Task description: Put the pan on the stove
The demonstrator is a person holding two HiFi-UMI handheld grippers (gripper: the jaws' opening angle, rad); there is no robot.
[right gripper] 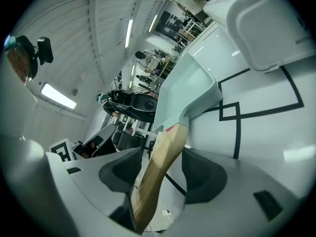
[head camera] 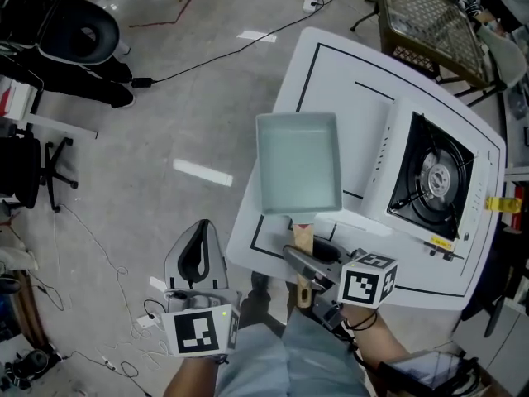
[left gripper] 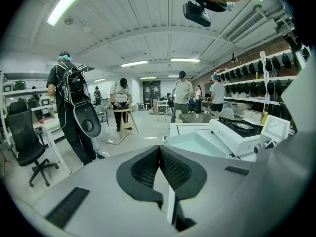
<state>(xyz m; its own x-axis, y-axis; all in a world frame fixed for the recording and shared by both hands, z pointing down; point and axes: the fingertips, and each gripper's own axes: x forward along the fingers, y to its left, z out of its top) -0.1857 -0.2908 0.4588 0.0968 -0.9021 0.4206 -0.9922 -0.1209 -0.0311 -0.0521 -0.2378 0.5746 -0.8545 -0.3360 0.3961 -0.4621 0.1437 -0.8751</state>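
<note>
Left tongs (head camera: 198, 255) are pressed together with nothing in them, held off the surface (head camera: 331, 64), well left of the stove (head camera: 434, 180). Right tongs (right gripper: 163, 167) are clamped on the wooden handle (right gripper: 160, 152). The pale rectangular pan (head camera: 297, 164) is over the surface, just left of the stove, not yet on it.

Bright, even indoor light throughout. Source: long ceiling light strips (left gripper: 69, 1), visible in both gripper views, nearest one blown out white.

Head view: sharp. Pale floor (head camera: 165, 122) carries small white reflections of strips. White table (head camera: 331, 64) close to overexposed. Shadows faint, soft-edged.

Gripper views: strong fisheye bend, straight lines curve, black corners round picture. Pan handle (right gripper: 158, 172) blurred, close to lens. Grey body of left gripper (left gripper: 159, 147) also soft; room behind sharper.
</note>
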